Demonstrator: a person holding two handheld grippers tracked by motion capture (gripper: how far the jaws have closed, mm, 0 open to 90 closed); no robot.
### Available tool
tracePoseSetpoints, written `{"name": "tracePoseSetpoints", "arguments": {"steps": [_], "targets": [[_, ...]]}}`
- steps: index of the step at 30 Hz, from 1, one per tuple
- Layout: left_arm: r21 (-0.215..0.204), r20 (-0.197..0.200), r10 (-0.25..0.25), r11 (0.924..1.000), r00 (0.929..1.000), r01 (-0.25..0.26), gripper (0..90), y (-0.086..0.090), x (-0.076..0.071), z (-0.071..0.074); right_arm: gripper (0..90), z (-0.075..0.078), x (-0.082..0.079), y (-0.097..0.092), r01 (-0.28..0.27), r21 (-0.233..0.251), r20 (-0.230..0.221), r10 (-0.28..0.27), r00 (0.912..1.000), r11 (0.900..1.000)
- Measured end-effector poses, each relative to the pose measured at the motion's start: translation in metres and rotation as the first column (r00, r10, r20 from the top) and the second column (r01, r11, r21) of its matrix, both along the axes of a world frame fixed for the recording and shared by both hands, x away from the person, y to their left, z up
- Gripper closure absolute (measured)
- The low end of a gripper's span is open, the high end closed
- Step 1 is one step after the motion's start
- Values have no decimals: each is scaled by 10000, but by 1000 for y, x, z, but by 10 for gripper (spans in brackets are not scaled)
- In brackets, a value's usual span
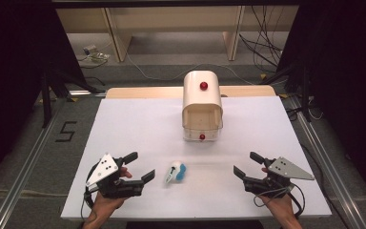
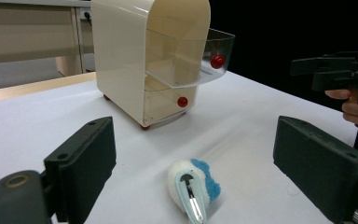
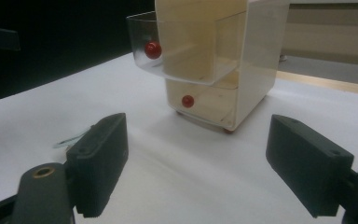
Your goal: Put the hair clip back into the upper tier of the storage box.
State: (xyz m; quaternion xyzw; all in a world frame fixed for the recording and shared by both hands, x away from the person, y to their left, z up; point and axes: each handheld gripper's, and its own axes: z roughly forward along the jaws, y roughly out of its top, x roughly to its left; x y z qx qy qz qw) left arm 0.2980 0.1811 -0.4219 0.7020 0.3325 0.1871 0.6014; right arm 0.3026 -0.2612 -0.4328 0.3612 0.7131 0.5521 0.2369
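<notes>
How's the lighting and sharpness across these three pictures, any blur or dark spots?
High view: white table evenly bright, surroundings black, image soft. Left gripper view: hair clip fairly sharp, near jaws blurred. Right gripper view: drawer box slightly soft, clear drawer hazy, left background black.

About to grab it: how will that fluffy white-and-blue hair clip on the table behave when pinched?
The hair clip looks soft and light, so its fluffy part will probably squash. Its thin metal clasp may slip. It lies flat, unlikely to roll.
</notes>
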Motion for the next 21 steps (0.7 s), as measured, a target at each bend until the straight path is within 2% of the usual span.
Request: {"name": "tracePoseSetpoints", "arguments": {"steps": [13, 21], "targets": [[-19, 15, -22, 10000, 10000, 22, 126, -1, 0, 0, 220, 3, 0, 3, -15, 79, -142, 16, 9999, 10000], [-54, 50, 12, 10000, 10000, -12, 126, 0, 0, 0, 220, 6, 4, 15, -206, 65, -254, 207, 9995, 9998]]}}
